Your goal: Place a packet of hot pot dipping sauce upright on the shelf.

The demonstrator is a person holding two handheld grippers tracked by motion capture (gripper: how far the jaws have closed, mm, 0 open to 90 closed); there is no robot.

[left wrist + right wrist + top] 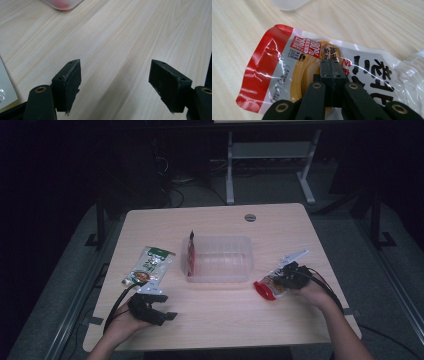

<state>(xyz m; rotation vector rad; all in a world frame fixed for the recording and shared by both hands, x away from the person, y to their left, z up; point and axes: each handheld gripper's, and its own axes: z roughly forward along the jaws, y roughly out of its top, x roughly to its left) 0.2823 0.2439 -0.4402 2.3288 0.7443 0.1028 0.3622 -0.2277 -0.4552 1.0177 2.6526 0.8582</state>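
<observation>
Red-edged packet [287, 72] pinched tight in right gripper [331, 65], probably bound for clear tub [218, 258] (left gripper [115, 86] gapes, empty).

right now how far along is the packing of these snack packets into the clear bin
One red packet already stands inside the clear plastic bin, against its left wall. In hand: the right gripper is shut on a red-edged packet, just right of the bin and not yet in it. Left to do: the green packet lies untouched on the table, with the left gripper open and empty near it.
</observation>
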